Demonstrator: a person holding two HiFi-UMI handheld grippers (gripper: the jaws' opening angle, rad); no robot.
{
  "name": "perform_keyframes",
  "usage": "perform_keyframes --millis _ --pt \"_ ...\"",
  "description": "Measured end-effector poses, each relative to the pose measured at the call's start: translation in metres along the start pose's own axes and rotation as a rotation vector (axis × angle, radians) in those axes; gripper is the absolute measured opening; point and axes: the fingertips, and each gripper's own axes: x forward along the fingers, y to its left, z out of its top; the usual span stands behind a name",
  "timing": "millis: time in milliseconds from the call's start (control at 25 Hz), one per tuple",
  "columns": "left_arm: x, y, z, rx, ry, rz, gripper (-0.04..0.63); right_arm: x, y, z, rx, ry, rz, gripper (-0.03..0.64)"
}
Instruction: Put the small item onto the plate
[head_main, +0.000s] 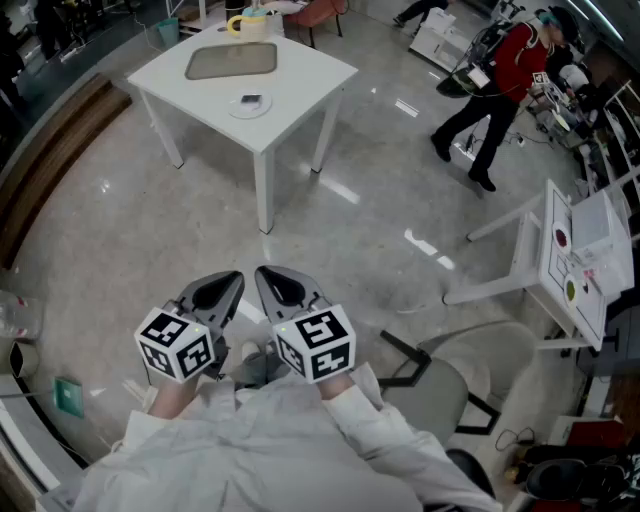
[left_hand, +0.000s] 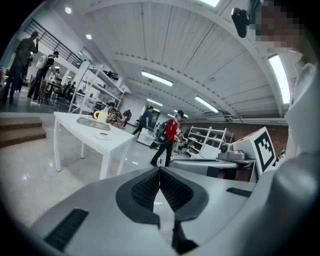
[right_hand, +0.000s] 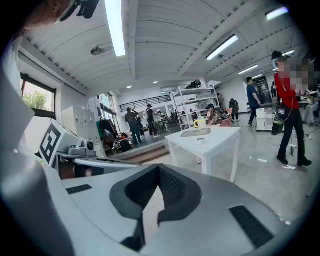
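A white table (head_main: 300, 70) stands far ahead of me across the floor. On its near part sits a white plate (head_main: 250, 105) with a small dark item (head_main: 250, 99) lying on it. Both grippers are held close to my body, well short of the table. My left gripper (head_main: 228, 280) is shut with nothing between its pads. My right gripper (head_main: 268, 275) is shut and empty too. In the left gripper view the left gripper (left_hand: 160, 170) has its tips together, and the plate (left_hand: 102, 136) shows on the table (left_hand: 87, 131). The right gripper view shows the right gripper (right_hand: 158, 167) and the plate (right_hand: 201, 140).
A grey tray (head_main: 232, 61) and a yellow mug (head_main: 243, 24) are on the table's far part. A person in a red jacket (head_main: 505, 70) walks at the right. A tilted white stand (head_main: 575, 260) and a grey chair (head_main: 450, 380) are at my right, a wooden step (head_main: 50, 160) at the left.
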Motion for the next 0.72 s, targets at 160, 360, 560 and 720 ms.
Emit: perform_keyframes --millis 160,360,560,720 --pt "0.005 0.0 0.01 0.037 0.004 -0.013 0.011 0.004 0.001 0.008 -0.011 -0.016 0.015 0.015" --pt "0.008 0.001 0.009 0.015 -0.017 -0.008 0.011 0.009 -0.001 0.01 -0.025 -0.019 0.009 0.015" --pt "0.009 0.005 0.011 0.0 -0.026 0.007 0.011 0.009 -0.008 0.01 -0.011 -0.018 0.007 0.015" --pt "0.014 0.007 0.011 0.023 -0.023 0.032 0.011 0.009 -0.014 0.013 0.044 -0.031 0.034 0.015"
